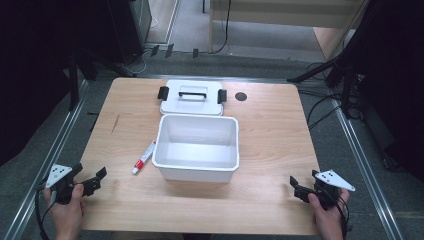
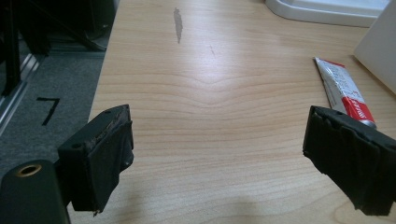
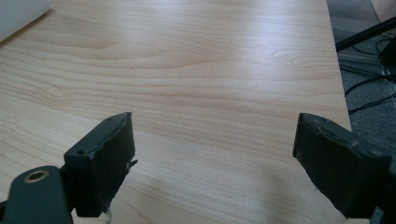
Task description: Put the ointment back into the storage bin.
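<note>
- The left gripper point(image 1: 89, 182) sits at the near left corner of the table point(image 1: 270, 130), jaws wide apart and holding nothing; the right gripper point(image 1: 299, 186) sits at the near right corner, jaws just as wide and bare
- The tube point(image 1: 144, 157) lies flat on the wood just beside the left wall of the white box point(image 1: 197, 146), cap end toward the person, apparently not touching it
- From the left gripper view the tube point(image 2: 344, 92) is ahead and off to the right, partly behind the right jaw, so a straight push forward would likely miss it or nudge it sideways
- With the box wall so close, a jaw could catch the wall and shove the box instead of closing round the tube
- The tube is thin and lies low, so a shallow grasp might slip off it or squeeze the soft body
- The lid point(image 1: 192, 96) rests behind the box, touching or nearly touching its far rim; a shoved box could push it toward the far edge
</note>
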A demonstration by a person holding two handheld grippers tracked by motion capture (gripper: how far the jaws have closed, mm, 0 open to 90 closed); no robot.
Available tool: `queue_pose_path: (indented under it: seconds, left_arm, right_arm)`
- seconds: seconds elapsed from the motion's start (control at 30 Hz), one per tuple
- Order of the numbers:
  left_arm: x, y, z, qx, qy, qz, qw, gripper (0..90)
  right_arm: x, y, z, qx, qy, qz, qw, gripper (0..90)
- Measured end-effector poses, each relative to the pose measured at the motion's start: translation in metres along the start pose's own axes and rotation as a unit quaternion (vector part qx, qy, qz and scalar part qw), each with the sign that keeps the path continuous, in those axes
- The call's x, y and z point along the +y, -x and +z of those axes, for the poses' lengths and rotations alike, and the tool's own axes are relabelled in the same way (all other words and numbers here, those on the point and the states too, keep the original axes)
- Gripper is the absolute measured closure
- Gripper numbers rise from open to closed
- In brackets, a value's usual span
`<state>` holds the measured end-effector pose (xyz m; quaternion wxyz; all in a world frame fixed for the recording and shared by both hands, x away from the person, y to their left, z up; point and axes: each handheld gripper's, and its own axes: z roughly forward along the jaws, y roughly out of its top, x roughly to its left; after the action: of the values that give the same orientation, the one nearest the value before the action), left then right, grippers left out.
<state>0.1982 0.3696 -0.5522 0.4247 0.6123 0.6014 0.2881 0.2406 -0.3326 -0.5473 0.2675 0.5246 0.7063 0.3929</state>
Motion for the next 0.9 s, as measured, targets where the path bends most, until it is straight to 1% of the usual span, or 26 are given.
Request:
queue_pose_path:
  seconds: [0.07, 0.13, 0.17, 0.2, 0.27, 0.33, 0.4, 0.47, 0.5, 0.53, 0.57, 0.6, 0.67, 0.7, 0.73, 0.8, 0.83, 0.87, 0.9]
  left_arm:
    - [0.000, 0.000, 0.001, 0.000, -0.004, -0.003, 1.0000, 9.6]
    - [0.001, 0.001, 0.001, 0.008, -0.009, 0.000, 0.9999, 10.5]
    - [0.002, 0.002, 0.001, 0.014, -0.013, 0.005, 0.9998, 13.8]
    - [0.003, 0.003, 0.001, 0.011, -0.016, 0.011, 0.9998, 15.6]
    - [0.007, 0.005, 0.003, 0.001, -0.023, 0.014, 0.9996, 15.3]
    - [0.011, 0.009, 0.004, -0.009, -0.035, 0.019, 0.9992, 15.2]
    - [0.017, 0.014, 0.005, -0.012, -0.051, 0.027, 0.9983, 15.3]
    - [0.023, 0.019, 0.007, -0.019, -0.073, 0.026, 0.9969, 15.3]
    - [0.026, 0.022, 0.007, -0.020, -0.084, 0.029, 0.9958, 15.3]
    - [0.026, 0.022, 0.007, -0.020, -0.084, 0.029, 0.9958, 15.3]
    - [0.029, 0.026, 0.008, -0.024, -0.092, 0.038, 0.9947, 15.3]
    - [0.035, 0.033, 0.009, -0.026, -0.119, 0.053, 0.9911, 15.3]
    - [0.042, 0.040, 0.012, -0.026, -0.155, 0.070, 0.9851, 15.4]
    - [0.046, 0.044, 0.014, -0.023, -0.172, 0.080, 0.9816, 15.4]
    - [0.050, 0.048, 0.016, -0.020, -0.185, 0.092, 0.9783, 15.4]
    - [0.057, 0.055, 0.019, -0.014, -0.211, 0.113, 0.9709, 15.4]
    - [0.061, 0.057, 0.021, -0.018, -0.223, 0.122, 0.9670, 15.4]
    - [0.065, 0.060, 0.022, -0.022, -0.236, 0.126, 0.9633, 15.6]
    - [0.067, 0.062, 0.024, -0.021, -0.249, 0.130, 0.9594, 15.7]
  right_arm:
    - [0.000, 0.000, 0.000, 0.000, 0.001, 0.001, 1.0000, 12.9]
    - [0.000, 0.000, -0.001, 0.002, 0.001, 0.002, 1.0000, 12.9]
    - [0.000, 0.000, 0.000, 0.003, 0.001, 0.002, 1.0000, 12.9]
    - [0.000, 0.000, -0.001, 0.003, 0.001, 0.001, 1.0000, 12.9]
    - [0.000, 0.000, -0.001, 0.004, 0.001, 0.001, 1.0000, 12.9]
    - [0.000, 0.000, 0.000, 0.004, 0.001, 0.001, 1.0000, 12.9]
    - [0.000, 0.001, 0.000, 0.004, 0.001, 0.002, 1.0000, 12.9]
    - [0.000, 0.001, 0.000, 0.004, 0.000, 0.004, 1.0000, 12.9]
    - [0.000, 0.001, 0.000, 0.004, 0.001, 0.004, 1.0000, 12.9]
    - [0.000, 0.001, 0.000, 0.004, 0.001, 0.004, 1.0000, 12.9]
    - [0.000, 0.001, 0.000, 0.004, 0.001, 0.004, 1.0000, 12.9]
    - [0.000, 0.001, 0.000, 0.004, 0.002, 0.006, 1.0000, 12.9]
    - [0.000, 0.001, 0.000, 0.005, 0.003, 0.006, 1.0000, 12.9]
    - [0.000, 0.001, 0.000, 0.005, 0.003, 0.007, 1.0000, 12.9]
    - [0.000, 0.001, 0.000, 0.004, 0.003, 0.008, 1.0000, 12.9]
    - [0.000, 0.001, 0.000, 0.004, 0.003, 0.008, 1.0000, 13.0]
    - [0.000, 0.001, 0.000, 0.004, 0.003, 0.007, 1.0000, 12.9]
    - [0.000, 0.001, 0.000, 0.005, 0.003, 0.007, 1.0000, 12.9]
    - [0.000, 0.001, 0.000, 0.004, 0.003, 0.007, 1.0000, 12.9]
